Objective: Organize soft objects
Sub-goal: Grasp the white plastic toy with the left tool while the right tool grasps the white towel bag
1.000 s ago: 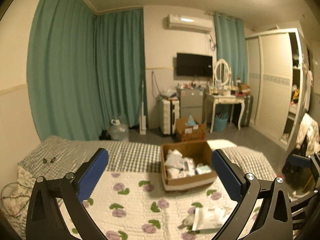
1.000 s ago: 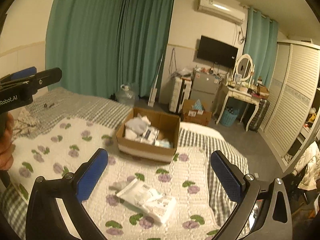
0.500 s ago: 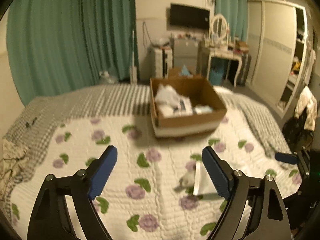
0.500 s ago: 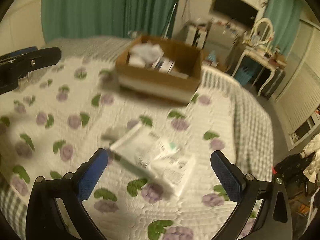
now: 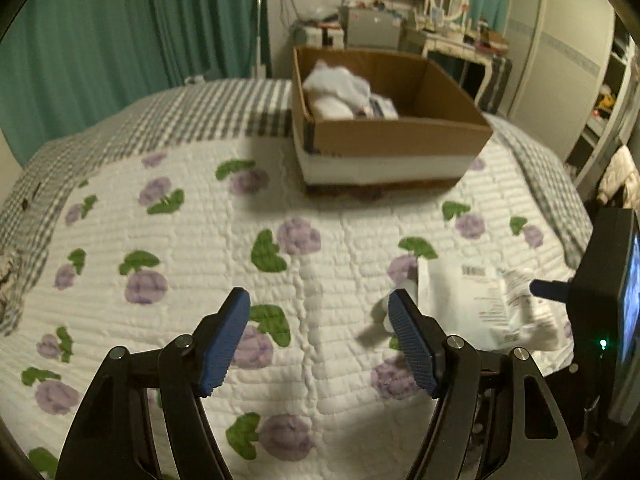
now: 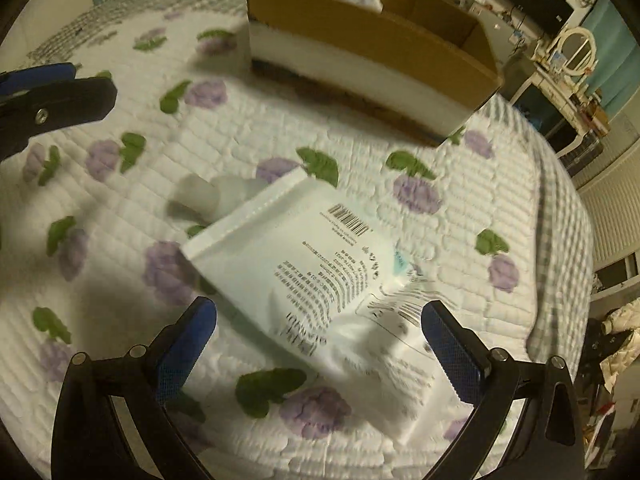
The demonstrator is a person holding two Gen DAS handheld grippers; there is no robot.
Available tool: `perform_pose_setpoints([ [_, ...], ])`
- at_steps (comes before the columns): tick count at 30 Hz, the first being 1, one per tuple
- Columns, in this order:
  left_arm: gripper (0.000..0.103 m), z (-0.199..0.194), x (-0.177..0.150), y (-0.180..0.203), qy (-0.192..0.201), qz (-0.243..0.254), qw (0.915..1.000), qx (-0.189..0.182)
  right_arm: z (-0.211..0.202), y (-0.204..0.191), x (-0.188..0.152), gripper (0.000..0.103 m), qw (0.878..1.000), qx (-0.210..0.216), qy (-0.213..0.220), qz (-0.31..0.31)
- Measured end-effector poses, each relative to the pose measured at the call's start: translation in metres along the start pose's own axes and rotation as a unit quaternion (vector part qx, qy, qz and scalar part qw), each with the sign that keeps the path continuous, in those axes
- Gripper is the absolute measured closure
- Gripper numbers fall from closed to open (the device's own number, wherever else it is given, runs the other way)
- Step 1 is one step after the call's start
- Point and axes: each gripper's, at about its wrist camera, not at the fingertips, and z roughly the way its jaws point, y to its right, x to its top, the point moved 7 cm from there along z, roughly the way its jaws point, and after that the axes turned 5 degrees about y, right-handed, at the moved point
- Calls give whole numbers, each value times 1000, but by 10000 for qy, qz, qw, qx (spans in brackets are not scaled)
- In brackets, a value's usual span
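The step looked like the approach: the right tongs (image 6: 318,338) hung wide open, empty, over the white pouch (image 6: 316,264) on the bed quilt (image 6: 500,184). The left tongs (image 5: 320,338) were closing, empty. Next: grip the pouch, carry it to the cardboard box (image 6: 372,36).

one cardboard box (image 5: 400,136); two white packets (image 6: 304,256); two grippers (image 5: 320,340)

The bed (image 5: 168,272), under a white quilt with purple flowers, carries a cardboard box (image 5: 400,136) at the far side, white soft packs (image 6: 320,272) nearer, a small white roll (image 6: 200,196) just beside them.
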Motion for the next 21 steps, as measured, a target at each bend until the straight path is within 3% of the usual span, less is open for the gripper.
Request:
perform_pose_setpoints([
  [3, 32, 14, -4, 2, -172, -2, 9998, -39, 18, 10, -4, 6, 9995, 59, -179, 254],
  [7, 32, 29, -6, 11, -359, 16, 9992, -151, 26, 33, -4, 46, 9934, 537, -117, 1004],
  [14, 32, 48, -10, 45, -630, 228, 9962, -554, 14, 71, 3, 59, 9801, 817, 285, 1788],
  [21, 32, 85, -30, 60, -1108, 199, 9921, -556, 9, 96, 0, 59, 9742, 807, 421, 2067],
])
